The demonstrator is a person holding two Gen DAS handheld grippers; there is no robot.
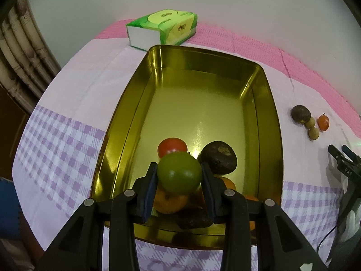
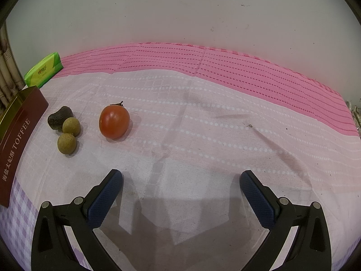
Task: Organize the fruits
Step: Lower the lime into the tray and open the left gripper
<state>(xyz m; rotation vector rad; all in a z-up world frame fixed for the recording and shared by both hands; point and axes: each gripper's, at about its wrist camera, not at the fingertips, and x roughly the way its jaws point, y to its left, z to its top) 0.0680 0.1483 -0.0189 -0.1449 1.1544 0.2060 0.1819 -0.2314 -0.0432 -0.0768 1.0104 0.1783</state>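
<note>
Checked cloth [image 2: 180, 135]; left tool [image 1: 179, 178] clamps green fruit [image 1: 179, 172], hiding tin [image 1: 259, 113] fruits; right tool [image 2: 181, 178] agape.

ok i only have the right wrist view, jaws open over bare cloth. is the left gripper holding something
Observer: Yes, the left gripper is shut on a green fruit, over the gold tin.
Operator: anything in the tin yet
Observer: A red tomato and a dark brown fruit lie at its near end, with orange fruit under the gripper.
Operator: far end free
Observer: Yes, the far half of the tin's floor is bare.
</note>
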